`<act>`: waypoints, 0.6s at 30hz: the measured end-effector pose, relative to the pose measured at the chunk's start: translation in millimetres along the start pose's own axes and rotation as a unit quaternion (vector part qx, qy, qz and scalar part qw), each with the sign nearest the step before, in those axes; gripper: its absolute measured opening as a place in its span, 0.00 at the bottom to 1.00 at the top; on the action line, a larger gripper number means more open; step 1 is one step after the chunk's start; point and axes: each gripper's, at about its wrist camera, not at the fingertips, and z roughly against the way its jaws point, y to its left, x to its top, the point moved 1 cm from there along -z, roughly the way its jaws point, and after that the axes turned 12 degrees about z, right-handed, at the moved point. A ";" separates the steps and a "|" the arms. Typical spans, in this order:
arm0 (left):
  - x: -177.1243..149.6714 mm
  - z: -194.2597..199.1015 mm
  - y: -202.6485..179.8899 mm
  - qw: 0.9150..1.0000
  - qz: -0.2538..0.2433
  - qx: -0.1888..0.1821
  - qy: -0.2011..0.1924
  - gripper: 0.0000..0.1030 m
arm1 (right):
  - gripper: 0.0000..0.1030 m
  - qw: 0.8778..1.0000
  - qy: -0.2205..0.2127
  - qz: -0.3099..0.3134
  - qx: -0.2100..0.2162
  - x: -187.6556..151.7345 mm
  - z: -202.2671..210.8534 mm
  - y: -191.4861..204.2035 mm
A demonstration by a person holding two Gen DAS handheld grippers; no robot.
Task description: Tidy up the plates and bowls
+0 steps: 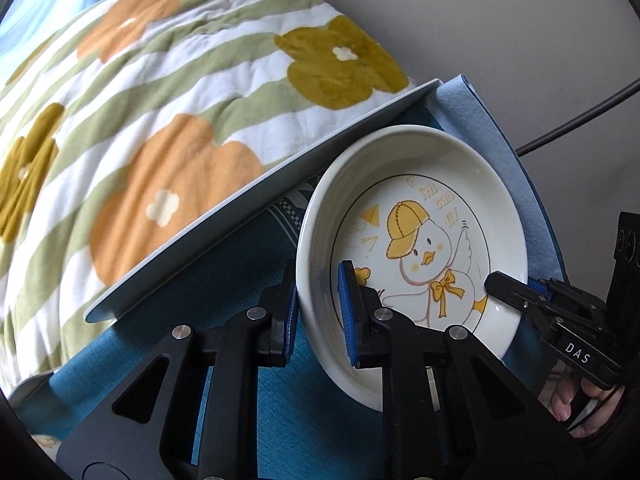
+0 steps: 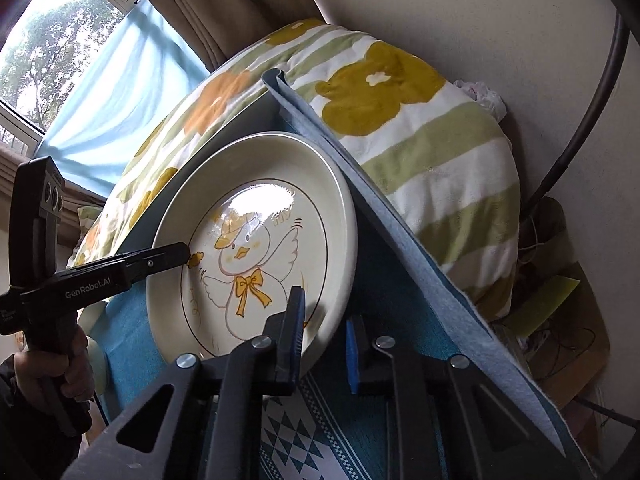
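Observation:
A white deep plate (image 1: 404, 168) with a cartoon duck in a yellow cap lies on the blue patterned cloth (image 1: 240, 280). My left gripper (image 1: 318, 316) is shut on the plate's near-left rim, one blue pad inside the dish and the other finger outside. In the right wrist view the same plate (image 2: 256, 208) has my right gripper (image 2: 324, 344) shut on its near-right rim, one finger inside, the blue pad outside. Each gripper shows in the other's view: the right gripper (image 1: 504, 286) at the plate's right rim, the left gripper (image 2: 178, 254) at its left rim, held by a hand.
The cloth covers a small white table (image 1: 240, 208) set on a bed with a green-striped flowered blanket (image 1: 160, 100). A light blue felt mat (image 1: 480, 128) lies under the plate's far side. A wall and a dark cable (image 2: 580, 128) are to the right, a window at far left.

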 end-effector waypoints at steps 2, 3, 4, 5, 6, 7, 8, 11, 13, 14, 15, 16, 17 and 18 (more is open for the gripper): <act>-0.1 -0.4 -0.5 1.000 -0.001 0.003 -0.001 0.16 | 0.16 1.000 -0.001 0.007 -0.004 0.2 -0.2 1.6; 0.1 -0.5 -1.5 1.000 -0.003 0.006 -0.002 0.16 | 0.16 1.000 -0.001 0.010 -0.006 0.5 -0.5 1.9; -0.4 -0.2 -2.6 1.000 -0.004 0.009 -0.003 0.16 | 0.16 1.000 -0.001 0.011 -0.006 0.4 -0.4 2.2; -1.3 0.3 -3.8 1.000 -0.007 0.012 -0.005 0.16 | 0.16 1.000 0.000 0.011 -0.006 0.3 0.0 2.1; -2.3 1.7 -5.3 1.000 -0.008 0.012 -0.007 0.16 | 0.16 1.000 -0.001 0.012 -0.007 0.7 1.0 1.6; -3.5 4.5 -6.5 1.000 -0.010 0.008 -0.011 0.16 | 0.16 1.000 -0.004 0.014 -0.009 1.2 3.2 1.7; -4.8 8.1 -7.8 1.000 -0.012 0.003 -0.014 0.16 | 0.16 1.000 -0.006 0.015 -0.011 1.4 5.8 1.2; -9.7 21.0 -14.0 0.999 -0.018 0.005 -0.028 0.16 | 0.16 1.000 -0.014 0.021 -0.010 2.9 15.2 1.6; -13.3 32.7 -17.5 0.999 -0.017 0.007 -0.039 0.16 | 0.16 0.999 -0.023 0.037 -0.017 4.2 24.7 7.1; -15.5 39.6 -18.8 0.999 -0.015 0.007 -0.044 0.16 | 0.16 0.998 -0.029 0.045 -0.020 4.8 30.8 10.2; -17.4 46.5 -19.6 0.999 -0.012 0.009 -0.049 0.16 | 0.16 0.998 -0.034 0.051 -0.019 5.9 36.6 13.0; -20.3 54.6 -20.0 0.998 -0.008 0.010 -0.055 0.16 | 0.16 0.998 -0.038 0.057 -0.017 6.5 43.2 16.1; -24.2 64.4 -19.7 0.998 -0.002 0.010 -0.061 0.16 | 0.16 0.997 -0.044 0.062 -0.013 6.7 50.5 19.3; -28.8 74.5 -19.0 0.998 0.004 0.008 -0.068 0.16 | 0.16 0.996 -0.048 0.068 -0.010 7.3 57.4 23.3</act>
